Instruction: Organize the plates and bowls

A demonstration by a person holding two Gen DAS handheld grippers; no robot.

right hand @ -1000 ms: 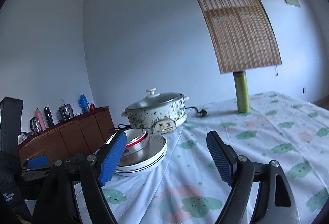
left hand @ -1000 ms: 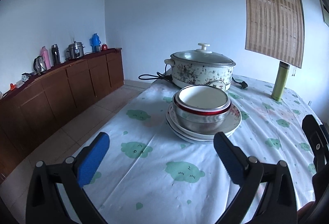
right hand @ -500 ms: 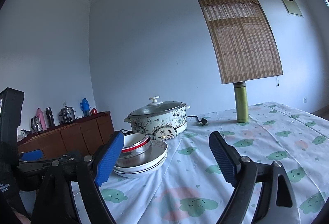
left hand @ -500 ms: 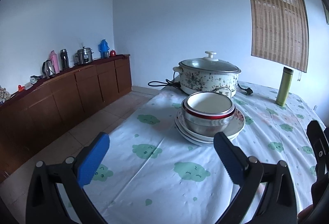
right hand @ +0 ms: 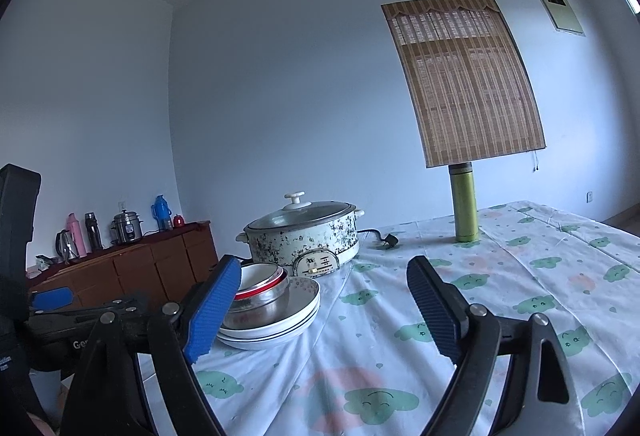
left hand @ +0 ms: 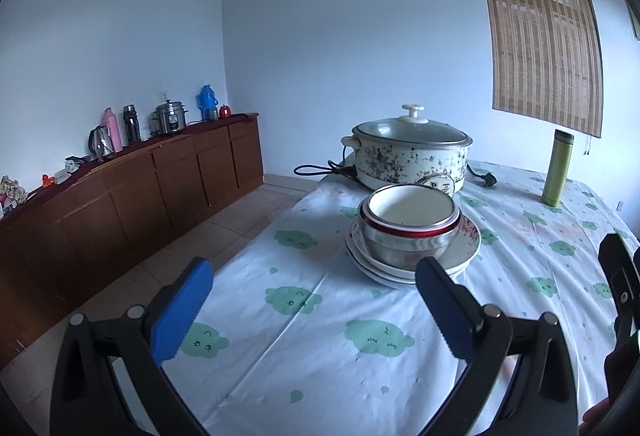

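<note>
A stack of white plates (left hand: 468,246) sits on the table, with a steel bowl (left hand: 408,248) on it and a white red-rimmed bowl (left hand: 408,211) nested inside. The stack also shows in the right wrist view (right hand: 296,312). My left gripper (left hand: 312,310) is open and empty, hovering over the tablecloth short of the stack. My right gripper (right hand: 324,310) is open and empty, to the right of the stack, its left pad in front of the bowls.
A speckled electric pot (left hand: 412,155) with a glass lid and its black cord (left hand: 320,169) stands behind the stack. A green flask (left hand: 558,167) stands at the far right. The table (left hand: 280,336) has a cloud-print cloth. A brown sideboard (left hand: 120,195) lines the left wall.
Both grippers have drawn back and tilted up a little; the stack looks slightly farther and lower. Both jaws stay open. Nothing on the table has moved.
</note>
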